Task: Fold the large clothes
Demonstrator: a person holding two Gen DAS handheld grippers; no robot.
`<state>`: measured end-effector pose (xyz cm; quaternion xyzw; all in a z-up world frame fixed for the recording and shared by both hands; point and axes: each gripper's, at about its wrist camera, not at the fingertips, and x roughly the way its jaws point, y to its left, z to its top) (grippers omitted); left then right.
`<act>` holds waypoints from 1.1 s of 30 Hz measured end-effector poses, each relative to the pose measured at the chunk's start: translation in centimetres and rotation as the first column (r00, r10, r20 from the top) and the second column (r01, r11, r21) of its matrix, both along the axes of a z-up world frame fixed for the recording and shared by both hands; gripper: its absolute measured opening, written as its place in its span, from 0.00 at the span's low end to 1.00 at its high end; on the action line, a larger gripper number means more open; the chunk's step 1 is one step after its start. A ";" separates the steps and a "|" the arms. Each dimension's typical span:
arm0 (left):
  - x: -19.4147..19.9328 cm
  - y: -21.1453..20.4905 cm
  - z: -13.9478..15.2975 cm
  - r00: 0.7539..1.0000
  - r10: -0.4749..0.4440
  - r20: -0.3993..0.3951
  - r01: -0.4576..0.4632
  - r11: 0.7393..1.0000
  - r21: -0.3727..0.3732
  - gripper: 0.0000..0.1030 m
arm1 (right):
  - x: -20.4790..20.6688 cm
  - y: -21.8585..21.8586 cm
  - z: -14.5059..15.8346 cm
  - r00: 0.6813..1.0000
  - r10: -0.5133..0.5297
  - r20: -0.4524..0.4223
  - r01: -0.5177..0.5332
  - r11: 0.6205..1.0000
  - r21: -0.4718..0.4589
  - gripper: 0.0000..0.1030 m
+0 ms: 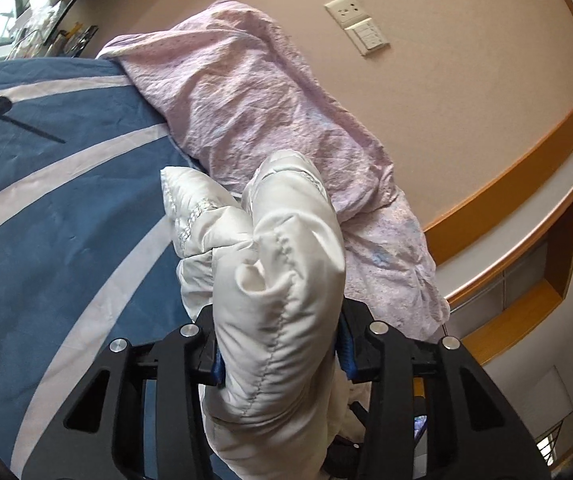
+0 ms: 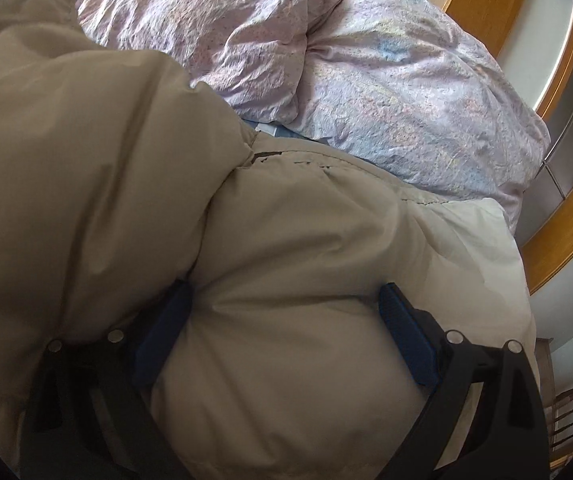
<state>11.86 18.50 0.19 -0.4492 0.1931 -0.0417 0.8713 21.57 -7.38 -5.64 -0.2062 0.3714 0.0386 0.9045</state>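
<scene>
Bulging puffy and quilted, the cream jacket [image 1: 282, 280] is clamped in both hand-held grippers [image 1: 278, 354] [image 2: 282, 336].

L tongs [image 1: 278, 350] clamp white puffy jacket [image 1: 282, 280] over blue bedsheet [image 1: 66, 220].

Ahead of my left gripper [image 1: 278, 344], the blue striped bedsheet [image 1: 58, 216] at left of frame lies open. The crumpled lilac duvet [image 1: 246, 92] blocks centre and right; the wall [image 1: 466, 80] closes off behind it.
</scene>
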 end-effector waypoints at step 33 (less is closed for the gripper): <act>3.4 -17.8 8.2 0.889 -0.410 0.202 0.348 0.893 0.284 0.41 | -5.1 -20.2 7.6 0.967 -0.204 0.150 0.152 0.942 0.300 0.91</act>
